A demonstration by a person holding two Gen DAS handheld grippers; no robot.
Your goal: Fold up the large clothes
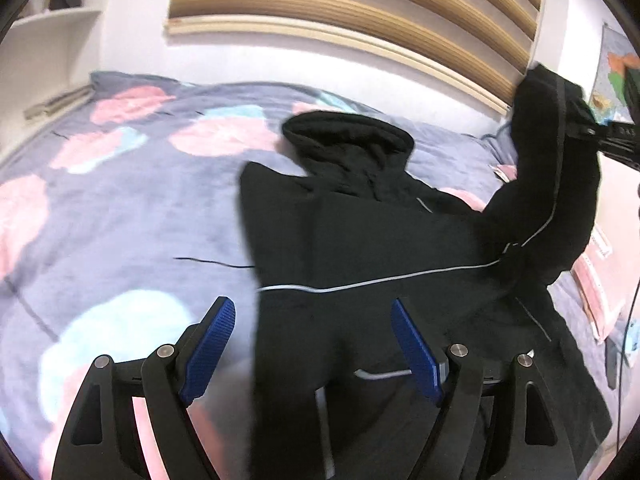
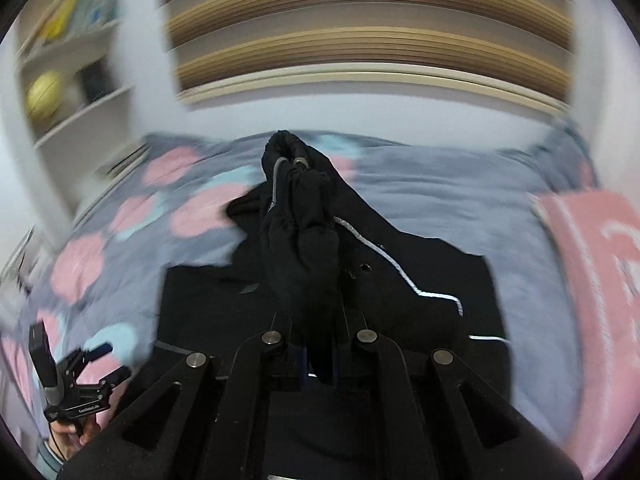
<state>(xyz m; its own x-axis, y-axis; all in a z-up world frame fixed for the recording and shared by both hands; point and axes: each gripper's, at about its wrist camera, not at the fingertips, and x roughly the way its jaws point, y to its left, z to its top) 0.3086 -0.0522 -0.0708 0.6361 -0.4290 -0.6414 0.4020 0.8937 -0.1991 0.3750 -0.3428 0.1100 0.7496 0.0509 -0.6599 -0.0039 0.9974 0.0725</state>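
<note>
Bedroom setting: slatted wooden headboard (image 1: 360, 12), white shelving (image 2: 76, 92) at left, bed covered by a grey quilt with pink and pale-blue blotches (image 1: 132, 208).

Item: large black hooded garment with thin reflective piping (image 1: 360, 240), spread flat on the quilt, hood toward the headboard.

Left gripper (image 1: 314, 344): blue-padded fingers (image 1: 208, 348) spread wide, holding nothing, poised low over the garment's near edge; judged ready to pin or take the hem.

Right gripper (image 2: 318, 360): fingers pressed together on a bunched black sleeve (image 2: 304, 220), raised clear of the quilt, likely to carry it across the body for a fold.

View differences: left wrist view shows the sleeve hanging up at far right and the hood's outline; right wrist view shows the pinch itself, a pink folded cloth (image 2: 592, 264) at right, and the left gripper from outside.
</note>
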